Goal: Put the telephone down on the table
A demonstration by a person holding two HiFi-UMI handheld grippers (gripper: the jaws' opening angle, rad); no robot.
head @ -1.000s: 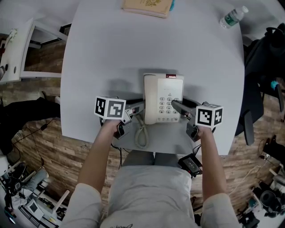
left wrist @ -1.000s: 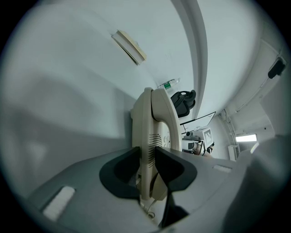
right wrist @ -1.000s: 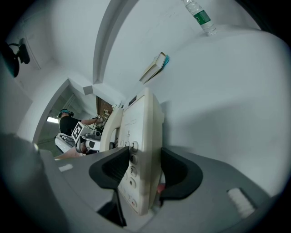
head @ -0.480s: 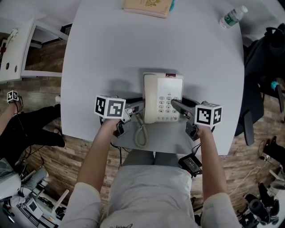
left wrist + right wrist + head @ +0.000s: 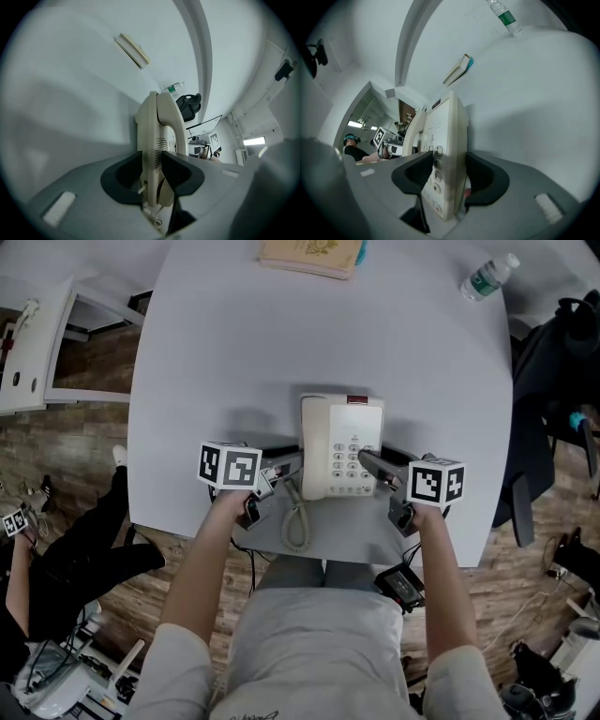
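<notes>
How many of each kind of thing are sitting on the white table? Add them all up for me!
telephone: 1
book: 1
water bottle: 1
Total: 3

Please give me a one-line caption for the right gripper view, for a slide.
Right gripper holds the keypad side of a cream telephone on a white table, book and bottle beyond.
</notes>
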